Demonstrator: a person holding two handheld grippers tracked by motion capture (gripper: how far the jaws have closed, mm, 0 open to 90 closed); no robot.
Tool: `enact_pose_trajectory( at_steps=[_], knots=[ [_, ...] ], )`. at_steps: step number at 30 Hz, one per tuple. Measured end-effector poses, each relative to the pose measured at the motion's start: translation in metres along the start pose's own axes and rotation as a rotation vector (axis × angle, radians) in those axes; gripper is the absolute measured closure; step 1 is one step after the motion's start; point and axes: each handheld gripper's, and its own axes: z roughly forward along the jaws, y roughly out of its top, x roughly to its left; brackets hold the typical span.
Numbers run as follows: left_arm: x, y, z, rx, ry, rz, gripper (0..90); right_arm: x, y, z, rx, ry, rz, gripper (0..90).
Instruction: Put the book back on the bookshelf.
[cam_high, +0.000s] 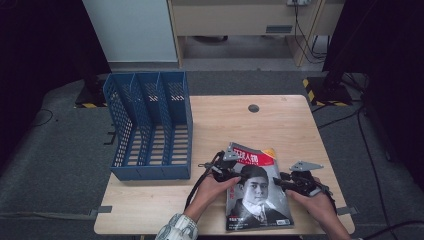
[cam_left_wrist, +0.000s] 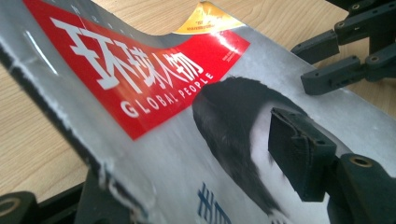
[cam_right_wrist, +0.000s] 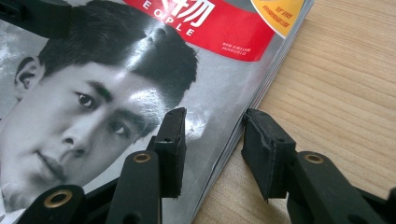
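A: So, where is the glossy magazine with the red title band and black-and-white portrait cover (cam_high: 257, 192)?

B: Lower middle of the high view, flat-ish on the pale wooden desk (cam_high: 280, 120), a little right of the blue perforated plastic file rack (cam_high: 150, 125) that takes up the left part of the desk.

A: And the left tongs (cam_high: 231, 175)?

B: At the magazine's left edge. In the left gripper view that edge is raised off the desk and the cover bows; one jaw lies over the cover at lower right of the frame, the other sits under the spine at the bottom left. They look clamped on the magazine, though the lower pad's contact is mostly hidden, so I say that with some caution.

A: The right tongs (cam_high: 281, 181)?

B: At the magazine's right edge in the high view. In the right gripper view the jaws stand apart and straddle the page edge: one over the portrait's forehead, the other above bare wood at lower right. There is a gap on both sides, so no grip.

A: Anything else?

B: A small dark round grommet (cam_high: 253, 108) near the desk's far edge.
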Motion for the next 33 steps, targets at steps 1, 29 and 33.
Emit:
enact_pose_trajectory(
  at_steps=[1, 29, 33],
  knots=[
    [-0.0001, 0.0004, 0.0012, -0.002, 0.001, -0.003, 38.6, -0.0002, -0.0001, 0.0001, -0.002, 0.0, -0.002, 59.6],
    [-0.0012, 0.0055, 0.0063, 0.013, 0.002, -0.037, 64.3, -0.0003, -0.001, 0.0022, -0.023, 0.009, -0.026, 57.8],
    [-0.0025, 0.0076, 0.0047, 0.01, 0.013, -0.035, 70.3, 0.0002, -0.001, 0.0024, -0.024, 0.006, -0.028, 57.0]
  ],
)
